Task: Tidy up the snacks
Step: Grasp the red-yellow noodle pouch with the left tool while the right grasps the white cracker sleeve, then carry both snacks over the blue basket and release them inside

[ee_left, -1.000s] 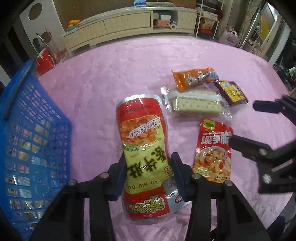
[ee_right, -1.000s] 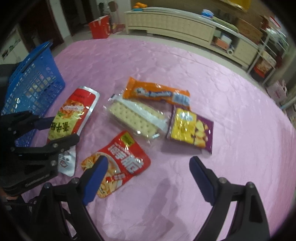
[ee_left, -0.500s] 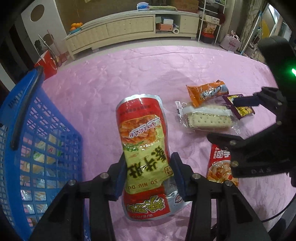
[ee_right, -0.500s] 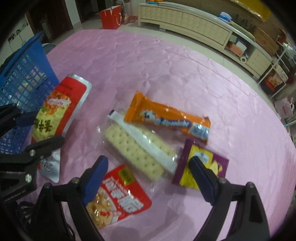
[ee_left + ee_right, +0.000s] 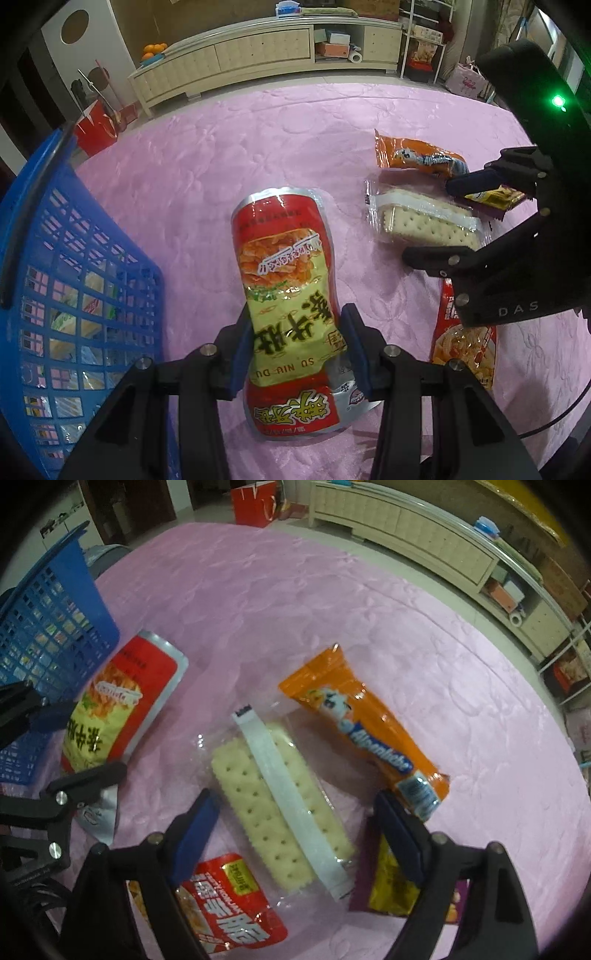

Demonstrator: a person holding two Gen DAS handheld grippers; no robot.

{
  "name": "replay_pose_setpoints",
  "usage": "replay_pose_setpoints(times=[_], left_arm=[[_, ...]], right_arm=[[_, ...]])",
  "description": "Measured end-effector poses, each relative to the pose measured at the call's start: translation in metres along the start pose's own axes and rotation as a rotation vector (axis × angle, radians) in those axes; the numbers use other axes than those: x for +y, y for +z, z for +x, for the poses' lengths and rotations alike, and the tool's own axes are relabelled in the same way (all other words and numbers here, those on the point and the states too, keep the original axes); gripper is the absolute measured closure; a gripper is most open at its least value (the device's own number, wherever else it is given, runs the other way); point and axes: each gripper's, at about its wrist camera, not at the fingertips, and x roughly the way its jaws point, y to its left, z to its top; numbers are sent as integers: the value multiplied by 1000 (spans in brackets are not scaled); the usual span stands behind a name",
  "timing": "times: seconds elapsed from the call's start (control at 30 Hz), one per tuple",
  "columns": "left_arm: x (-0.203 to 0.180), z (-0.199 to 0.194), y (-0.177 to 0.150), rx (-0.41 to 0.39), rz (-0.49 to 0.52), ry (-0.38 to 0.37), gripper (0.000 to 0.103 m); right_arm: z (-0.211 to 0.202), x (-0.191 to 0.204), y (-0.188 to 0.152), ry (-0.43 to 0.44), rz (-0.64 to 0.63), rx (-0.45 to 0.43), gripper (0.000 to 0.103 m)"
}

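My left gripper (image 5: 295,343) is shut on a tall red and yellow snack bag (image 5: 288,266), held beside the blue basket (image 5: 55,295). The bag also shows in the right wrist view (image 5: 110,709). My right gripper (image 5: 295,830) is open above a clear pack of crackers (image 5: 280,808), its fingers either side of it. An orange wafer pack (image 5: 365,731), a purple and yellow packet (image 5: 395,890) and a small red pouch (image 5: 225,901) lie around the crackers. The right gripper (image 5: 461,218) shows in the left wrist view too.
The pink quilted tablecloth (image 5: 258,147) covers a round table. The blue basket (image 5: 44,635) holds several packets. A long cream cabinet (image 5: 240,62) and a red bag (image 5: 96,129) stand on the floor beyond the table.
My right gripper has moved forward over the snacks and now straddles the cracker pack. My left gripper has lifted the red and yellow bag and moved it closer to the basket.
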Motion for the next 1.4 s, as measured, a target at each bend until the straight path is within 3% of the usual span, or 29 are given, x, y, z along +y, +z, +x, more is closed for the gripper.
replay_pose_setpoints(times=[0.03,0.07,0.17,0.3,0.47,0.67,0.87,1.17,1.4], left_arm=[[-1,0,0,-1,4,0,60],[-3,-2,-3,-3,9,1,60],[-7,-3,-5,-7,18,-6,60],[-10,-8,-13,-17,6,-34,60],[-19,-34,-17,-45,17,-53,60],[-27,-81,-20,-126,31,-70,60],[-21,-131,-32,-209,46,-69,60],[13,-207,-65,-323,98,-35,60],[53,-234,-89,-357,108,-11,60]], right_arm=[[-1,-1,1,1,-4,-5,32],[-4,0,0,1,-7,-10,45],[-6,4,-5,0,-6,14,50],[-14,12,-19,15,-3,25,50],[-43,22,-36,-9,47,-46,50],[-91,33,-56,-35,63,-101,50],[-135,63,-54,-73,62,-164,50],[-193,114,-53,-144,33,-247,50],[-212,165,-42,-203,-1,-289,50]])
